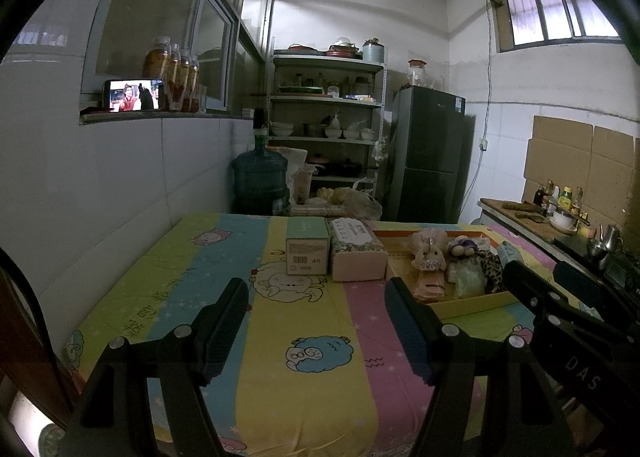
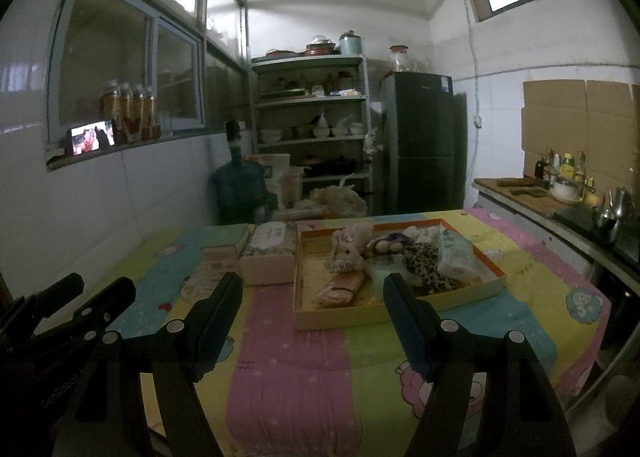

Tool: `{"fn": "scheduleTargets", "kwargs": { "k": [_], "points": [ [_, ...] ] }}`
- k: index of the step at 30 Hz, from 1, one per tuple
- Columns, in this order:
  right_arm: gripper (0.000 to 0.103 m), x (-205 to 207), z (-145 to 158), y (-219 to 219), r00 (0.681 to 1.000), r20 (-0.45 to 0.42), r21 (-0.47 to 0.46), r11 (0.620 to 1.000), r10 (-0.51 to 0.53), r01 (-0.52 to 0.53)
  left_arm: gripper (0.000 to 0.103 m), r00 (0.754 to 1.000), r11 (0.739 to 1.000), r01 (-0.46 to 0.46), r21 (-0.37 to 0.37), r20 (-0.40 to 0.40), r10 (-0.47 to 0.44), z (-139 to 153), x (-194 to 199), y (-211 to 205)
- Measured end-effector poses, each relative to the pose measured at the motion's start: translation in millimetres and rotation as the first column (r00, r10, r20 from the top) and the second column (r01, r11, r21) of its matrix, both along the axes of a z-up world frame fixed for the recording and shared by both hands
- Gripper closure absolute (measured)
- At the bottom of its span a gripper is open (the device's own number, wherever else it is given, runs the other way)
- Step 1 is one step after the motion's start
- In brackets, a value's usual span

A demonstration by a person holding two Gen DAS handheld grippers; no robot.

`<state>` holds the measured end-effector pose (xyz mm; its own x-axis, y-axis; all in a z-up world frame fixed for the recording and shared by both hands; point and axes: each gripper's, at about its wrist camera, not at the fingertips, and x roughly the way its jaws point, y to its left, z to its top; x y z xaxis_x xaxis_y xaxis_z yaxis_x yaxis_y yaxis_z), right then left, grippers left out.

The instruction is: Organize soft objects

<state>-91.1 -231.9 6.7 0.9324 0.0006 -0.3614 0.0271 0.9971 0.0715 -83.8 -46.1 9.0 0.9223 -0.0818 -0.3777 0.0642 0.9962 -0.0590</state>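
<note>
A shallow orange-rimmed cardboard tray (image 2: 362, 317) sits on the striped cartoon quilt (image 2: 280, 369). In it lie a beige plush doll (image 2: 350, 247), a leopard-print soft item (image 2: 430, 263), a pink folded item (image 2: 340, 291), a purple-topped toy (image 2: 390, 243) and a pale tissue pack (image 2: 456, 257). The tray also shows in the left wrist view (image 1: 472, 303) with the doll (image 1: 430, 251). My left gripper (image 1: 316, 297) is open and empty above the quilt, left of the tray. My right gripper (image 2: 310, 293) is open and empty just in front of the tray.
A green box (image 1: 307, 247) and a floral tissue box (image 1: 356, 255) stand left of the tray. Beyond the table are a water jug (image 1: 260, 177), a shelf rack (image 1: 326, 117) and a fridge (image 1: 430, 153). A counter with bottles and pots (image 2: 568, 193) runs along the right.
</note>
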Motion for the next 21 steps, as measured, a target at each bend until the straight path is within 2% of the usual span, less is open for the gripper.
{"fn": "scheduleTargets", "kwargs": {
  "k": [21],
  "points": [
    [0.028,-0.2,0.1,1.8,1.0,0.001,0.0,1.0,0.001,-0.001,0.032,1.0,1.0,0.002,-0.005,0.001,-0.002,1.1,-0.6,2.5]
  ]
}}
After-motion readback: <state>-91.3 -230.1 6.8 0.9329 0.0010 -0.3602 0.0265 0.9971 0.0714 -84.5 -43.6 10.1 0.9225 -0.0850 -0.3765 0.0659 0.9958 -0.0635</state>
